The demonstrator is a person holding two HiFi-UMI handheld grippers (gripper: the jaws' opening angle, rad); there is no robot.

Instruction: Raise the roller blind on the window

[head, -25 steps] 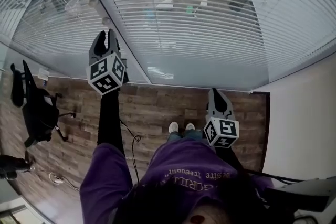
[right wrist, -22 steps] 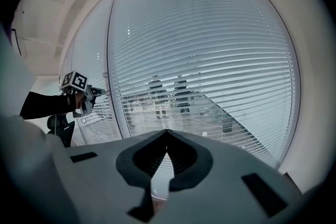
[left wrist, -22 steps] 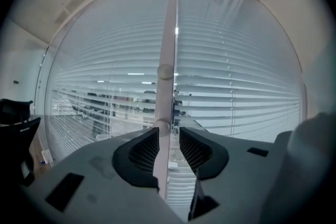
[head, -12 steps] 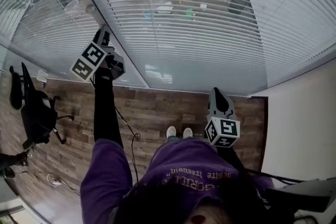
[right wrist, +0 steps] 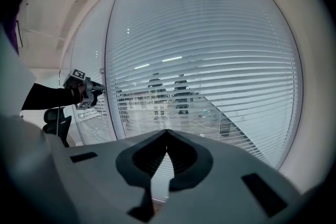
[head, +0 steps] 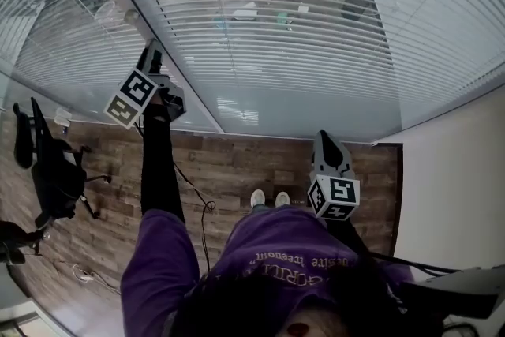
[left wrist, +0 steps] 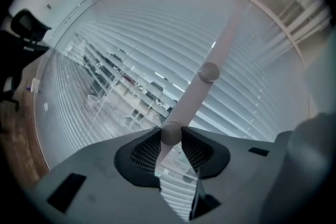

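The blind is a sheet of white horizontal slats that covers the big window. It also fills the right gripper view. A pale post divides the panes and carries two round knobs. My left gripper is rolled to one side. Its tips are shut on the nearer knob, and the jaws have just been opening with that knob between them. The second knob sits further along the post. In the head view the left gripper is up against the post. My right gripper is shut and empty, held low and back from the glass.
A black office chair stands on the wood floor at the left. A cable trails across the floor by the person's feet. A white wall closes the right side. The glass shows reflections of people and room clutter.
The left gripper has rolled to the left, so its marker cube tips sideways, and has shifted up and left against the post. The right gripper has barely moved.
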